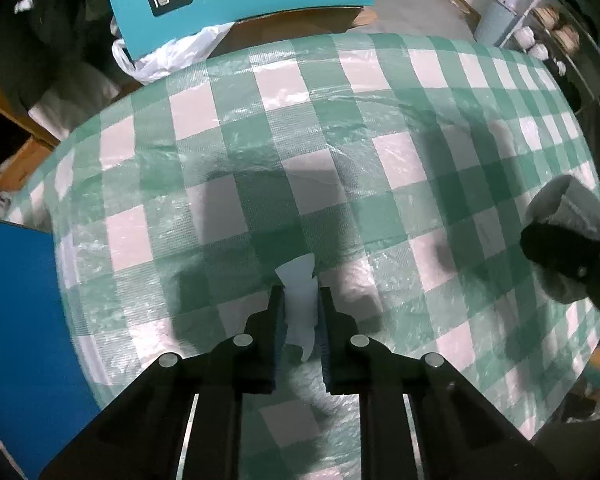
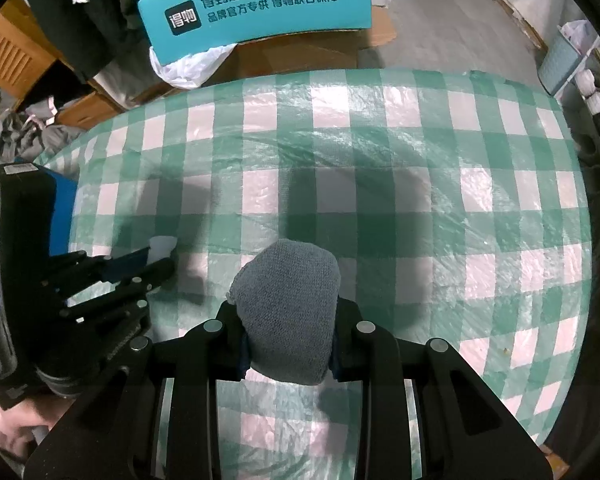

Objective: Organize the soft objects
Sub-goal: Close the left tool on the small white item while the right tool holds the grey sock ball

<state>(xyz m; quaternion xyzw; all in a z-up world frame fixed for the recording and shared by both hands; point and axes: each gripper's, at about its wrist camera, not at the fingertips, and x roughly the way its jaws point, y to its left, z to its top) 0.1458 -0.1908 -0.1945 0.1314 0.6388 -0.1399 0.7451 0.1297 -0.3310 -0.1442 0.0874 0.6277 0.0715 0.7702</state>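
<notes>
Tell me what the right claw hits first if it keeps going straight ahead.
Likely nothing soon: the right claw, shut on the grey cloth, faces bare checkered tablecloth. Past the table edge stands a teal sign; depth unclear.

Cluttered storeroom: cardboard boxes [image 2: 300,52] (one teal-branded), shelving [image 1: 540,28], checked plastic tablecloth [image 2: 380,160], bare concrete floor [image 2: 440,28].

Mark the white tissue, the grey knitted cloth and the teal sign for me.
white tissue [image 1: 300,304], left wrist view, on its middle between the tool's pads.
grey knitted cloth [image 2: 290,308], right wrist view, on its front face.
teal sign [image 2: 256,8], right wrist view, on its printed face.
</notes>
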